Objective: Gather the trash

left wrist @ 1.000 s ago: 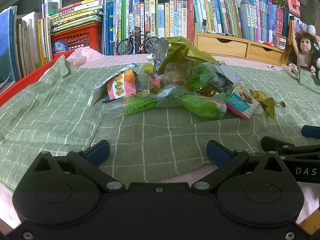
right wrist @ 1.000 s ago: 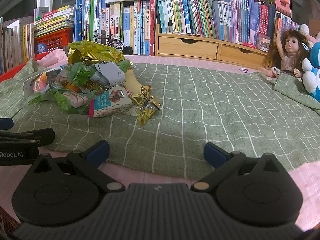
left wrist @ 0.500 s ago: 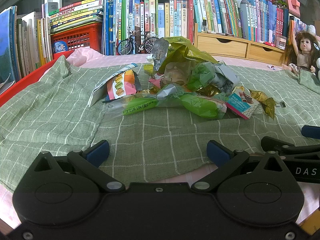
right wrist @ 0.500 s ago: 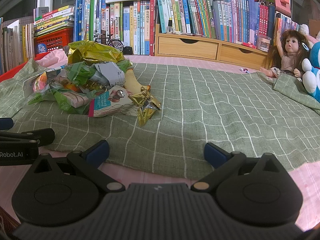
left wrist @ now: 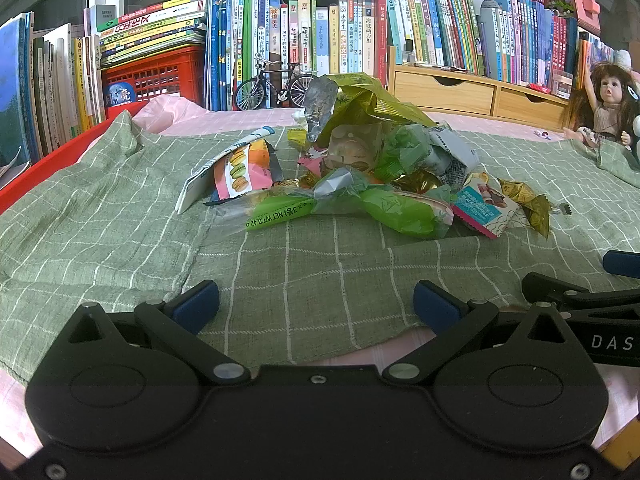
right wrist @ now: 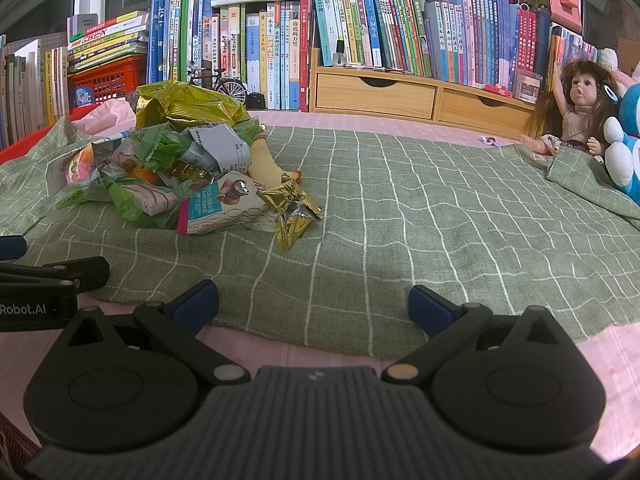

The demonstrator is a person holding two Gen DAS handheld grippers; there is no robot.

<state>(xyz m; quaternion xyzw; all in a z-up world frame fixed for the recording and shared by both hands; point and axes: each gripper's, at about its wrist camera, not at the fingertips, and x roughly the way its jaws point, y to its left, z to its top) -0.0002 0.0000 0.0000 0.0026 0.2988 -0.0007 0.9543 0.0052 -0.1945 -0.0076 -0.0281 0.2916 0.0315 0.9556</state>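
Observation:
A heap of crumpled snack wrappers point(left wrist: 360, 172) lies on a green checked cloth point(left wrist: 120, 232); in the right wrist view the same wrapper heap point(right wrist: 180, 168) sits at the left. Green, gold and silver bags, a macaron packet point(left wrist: 240, 172) and a gold foil wrapper point(right wrist: 292, 212) make it up. My left gripper point(left wrist: 316, 306) is open near the cloth's front edge, short of the heap, nothing between its fingers. My right gripper point(right wrist: 314, 304) is open too, empty, to the right of the heap. Each gripper shows at the side of the other's view.
Books point(left wrist: 320, 36) line the back with a red crate point(left wrist: 156, 76), a model bicycle point(left wrist: 276, 84) and wooden drawers point(right wrist: 400, 96). A doll point(right wrist: 576, 112) and a blue plush toy point(right wrist: 624, 148) sit at the right. Pink sheet point(right wrist: 600, 352) shows under the cloth.

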